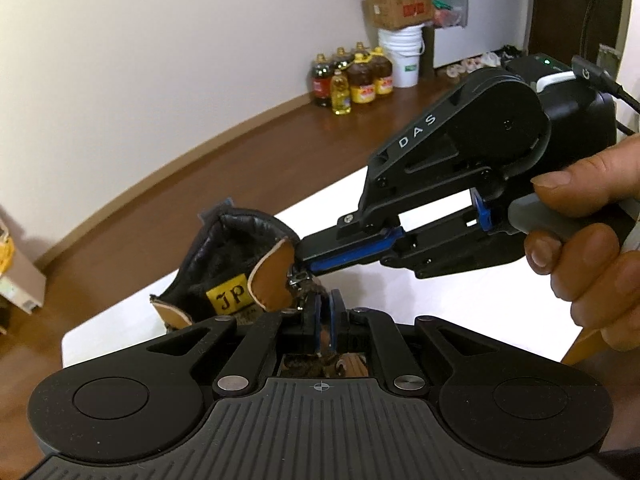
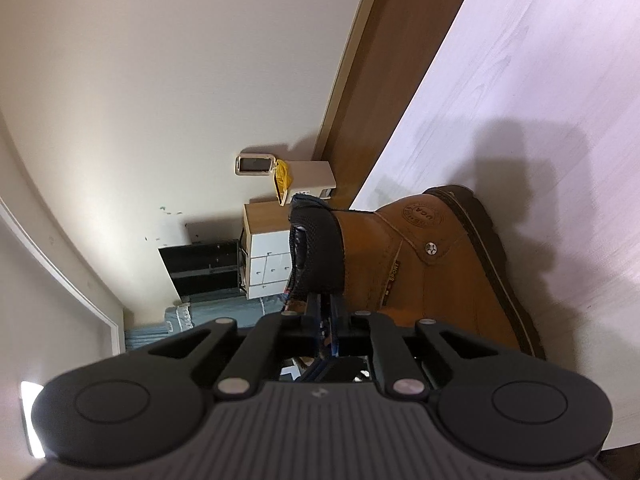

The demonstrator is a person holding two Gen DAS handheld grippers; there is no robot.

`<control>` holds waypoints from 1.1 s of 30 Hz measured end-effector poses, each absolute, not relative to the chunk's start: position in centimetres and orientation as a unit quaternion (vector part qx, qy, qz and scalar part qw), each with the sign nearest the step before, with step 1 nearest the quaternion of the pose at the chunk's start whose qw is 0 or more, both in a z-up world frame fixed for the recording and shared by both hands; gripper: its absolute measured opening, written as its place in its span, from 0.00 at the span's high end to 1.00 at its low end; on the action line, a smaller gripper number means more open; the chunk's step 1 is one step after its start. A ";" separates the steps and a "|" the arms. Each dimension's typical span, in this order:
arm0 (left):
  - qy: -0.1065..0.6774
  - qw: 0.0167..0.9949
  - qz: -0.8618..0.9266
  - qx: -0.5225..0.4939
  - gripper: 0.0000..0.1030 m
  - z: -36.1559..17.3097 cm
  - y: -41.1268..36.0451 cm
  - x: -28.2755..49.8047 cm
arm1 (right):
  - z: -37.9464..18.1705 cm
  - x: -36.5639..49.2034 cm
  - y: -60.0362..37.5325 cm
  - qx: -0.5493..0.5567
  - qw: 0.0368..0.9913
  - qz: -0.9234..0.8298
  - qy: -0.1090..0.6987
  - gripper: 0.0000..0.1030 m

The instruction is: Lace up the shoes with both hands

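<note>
**Both grippers at the boot's lacing**

The tan boot (image 2: 432, 272) stands on the white table (image 1: 460, 280), black collar up. The left gripper (image 1: 325, 316) has its jaws nearly together on the brown lace (image 1: 310, 288) just beside the tongue. The right gripper (image 1: 304, 271), held by a hand (image 1: 588, 256), reaches in from the right; its blue pads (image 1: 340, 258) look pinched together at the eyelets, though on what is unclear.
</note>
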State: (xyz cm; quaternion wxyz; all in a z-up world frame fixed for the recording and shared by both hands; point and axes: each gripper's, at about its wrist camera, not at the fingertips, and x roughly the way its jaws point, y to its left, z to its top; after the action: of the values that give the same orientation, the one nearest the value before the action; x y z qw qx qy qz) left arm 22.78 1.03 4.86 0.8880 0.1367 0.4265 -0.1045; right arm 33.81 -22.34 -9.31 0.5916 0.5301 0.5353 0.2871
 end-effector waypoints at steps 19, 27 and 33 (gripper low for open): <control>0.460 0.882 -0.088 -0.057 0.90 5.7 6.1 24.0 | -7.7 32.6 -26.3 0.533 0.652 0.253 0.476 0.98; 0.426 0.901 -0.073 -0.021 0.89 6.9 6.8 20.7 | -7.2 31.5 -28.8 0.484 0.695 0.203 0.491 0.97; 0.426 0.904 -0.040 -0.007 0.88 7.0 9.0 19.5 | -4.6 31.9 -26.0 0.261 0.763 0.269 0.526 0.89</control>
State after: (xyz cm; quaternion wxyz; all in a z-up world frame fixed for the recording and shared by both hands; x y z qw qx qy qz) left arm 19.54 8.99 7.01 0.9038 -0.0073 0.4260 -0.0396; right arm 31.92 -25.96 -4.60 0.7635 0.2613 0.5257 0.2692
